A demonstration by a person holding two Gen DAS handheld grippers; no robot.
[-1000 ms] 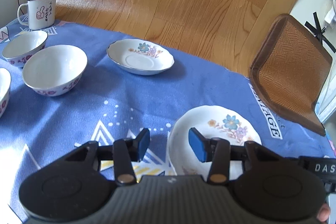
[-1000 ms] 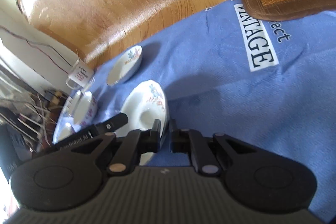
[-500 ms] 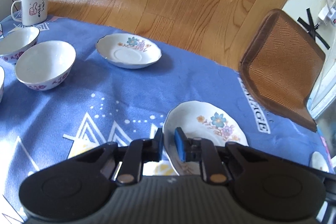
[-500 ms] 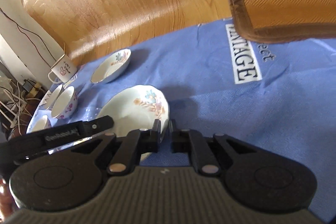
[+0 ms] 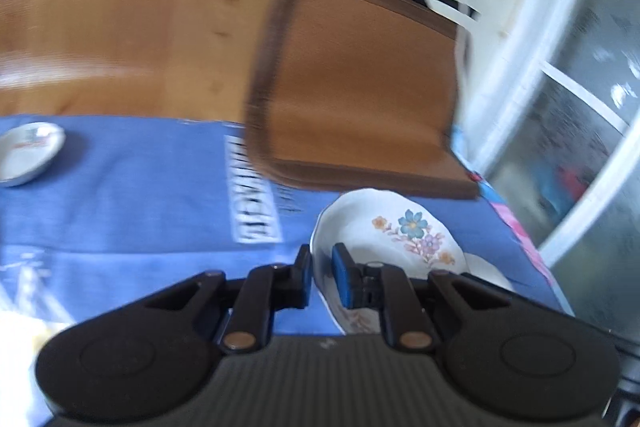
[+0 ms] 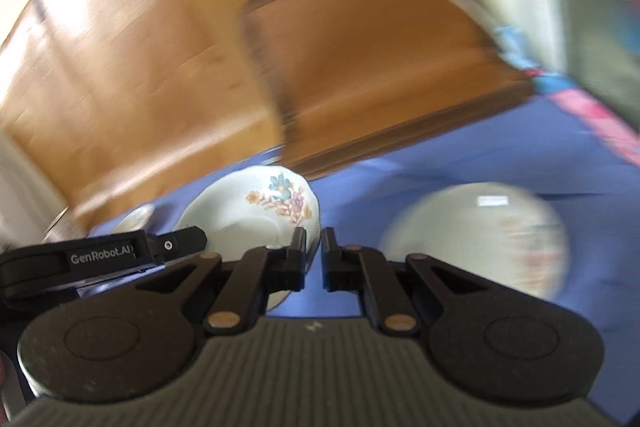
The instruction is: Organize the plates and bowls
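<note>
A white floral plate (image 5: 404, 235) hangs a little above the blue tablecloth (image 5: 140, 187), gripped from both sides. My left gripper (image 5: 321, 261) is shut on its left rim. In the right wrist view the same plate (image 6: 248, 215) has its right rim pinched in my shut right gripper (image 6: 314, 249). A second floral plate (image 6: 476, 239) lies on the cloth to the right, blurred; in the left wrist view its edge (image 5: 490, 273) peeks out from under the held plate. A third plate (image 5: 28, 151) sits far left on the cloth.
A brown woven chair seat (image 5: 352, 99) stands against the table's far edge, close behind the held plate. Wooden floor (image 5: 120, 7) lies beyond. A white-framed glass door (image 5: 580, 131) is at the right, near the table's right edge. Both views are motion-blurred.
The left gripper closed on the plate's rim. Both grippers then lifted the plate and carried it to the right, toward the chair and the second plate. The bowls and mug have left view.
</note>
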